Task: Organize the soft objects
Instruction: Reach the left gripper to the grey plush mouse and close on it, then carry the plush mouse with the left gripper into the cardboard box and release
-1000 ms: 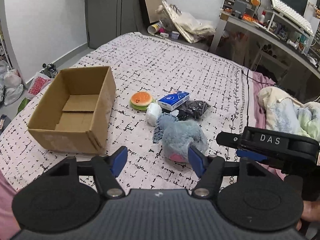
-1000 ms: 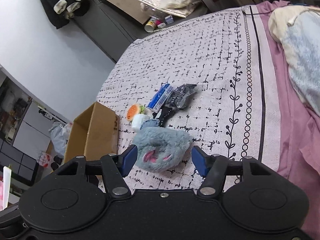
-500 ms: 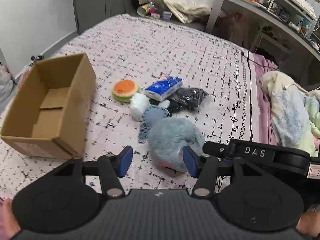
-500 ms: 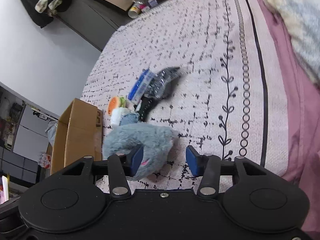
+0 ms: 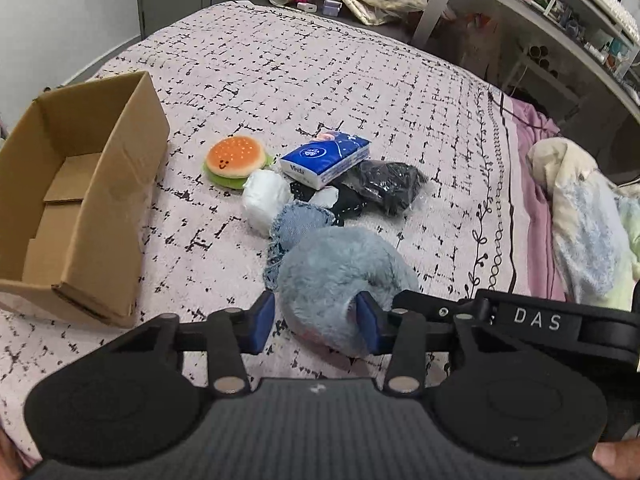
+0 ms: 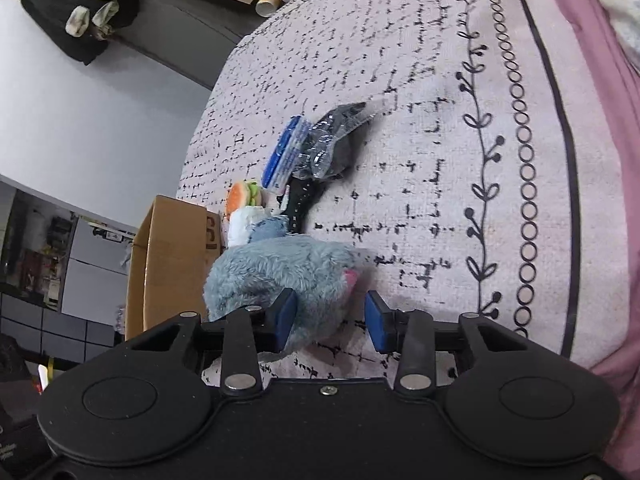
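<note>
Left wrist view: the left gripper [image 5: 316,322] is closing around the near end of the blue-grey plush toy [image 5: 340,276] on the bed [image 5: 360,80], its right pad sunk in the fur. The right gripper [image 6: 331,317] is closing too, its left pad against the plush, the other clear. Beyond lie a denim scrap [image 5: 296,222], white roll [image 5: 266,196], burger toy [image 5: 236,158], tissue pack [image 5: 324,158] and black bag [image 5: 390,184], with the cardboard box [image 5: 128,188] to the left.
</note>
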A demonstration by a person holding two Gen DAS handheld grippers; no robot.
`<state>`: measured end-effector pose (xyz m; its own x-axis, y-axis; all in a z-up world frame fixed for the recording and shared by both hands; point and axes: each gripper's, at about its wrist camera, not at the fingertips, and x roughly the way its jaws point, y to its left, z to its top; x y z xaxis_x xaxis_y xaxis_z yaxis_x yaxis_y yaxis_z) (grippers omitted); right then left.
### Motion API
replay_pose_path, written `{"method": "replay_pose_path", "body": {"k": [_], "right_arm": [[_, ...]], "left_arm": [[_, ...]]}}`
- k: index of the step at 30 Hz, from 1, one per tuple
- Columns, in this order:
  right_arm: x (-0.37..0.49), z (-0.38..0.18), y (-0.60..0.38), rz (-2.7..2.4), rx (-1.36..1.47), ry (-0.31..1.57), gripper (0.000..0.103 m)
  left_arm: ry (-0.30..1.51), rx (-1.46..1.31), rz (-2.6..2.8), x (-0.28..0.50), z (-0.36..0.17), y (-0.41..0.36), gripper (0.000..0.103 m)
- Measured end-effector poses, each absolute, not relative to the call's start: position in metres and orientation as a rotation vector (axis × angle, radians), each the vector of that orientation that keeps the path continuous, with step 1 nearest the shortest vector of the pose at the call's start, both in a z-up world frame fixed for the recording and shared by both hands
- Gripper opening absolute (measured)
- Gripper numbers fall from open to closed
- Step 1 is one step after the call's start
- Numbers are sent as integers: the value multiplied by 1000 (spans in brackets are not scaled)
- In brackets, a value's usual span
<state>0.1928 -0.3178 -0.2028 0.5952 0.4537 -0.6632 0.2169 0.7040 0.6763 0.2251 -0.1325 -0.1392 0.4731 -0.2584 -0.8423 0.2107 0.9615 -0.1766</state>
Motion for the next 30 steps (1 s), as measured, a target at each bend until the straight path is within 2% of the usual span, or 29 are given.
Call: {"method": "replay_pose_path", "body": {"k": [4,16,18,21,28,29,30], "right_arm": [[198,-201,-310,173,790,930,40],[220,-198,-286,169,722,899,39],[220,-197,-285,185,726,892,27],[217,-193,-283,191,714,879,20],[201,-168,-281,187,695,821,16],[200,-164,-279,189,693,814,8],[199,-160,-277,192,693,810,4]], "left_arm": [[1048,-103,-294,229,-145,-123,29],[1024,-212,-302,235,-151,-95,20],[1018,-224,-303,235,-150,-92,19],[1004,-235,-302,233,-147,-89,18],[941,-238,-325,222,-122,-85,17],[926,-238,-330,220,-117,-84,17],[911,-239,-336,218,-112,-84,17]]}}
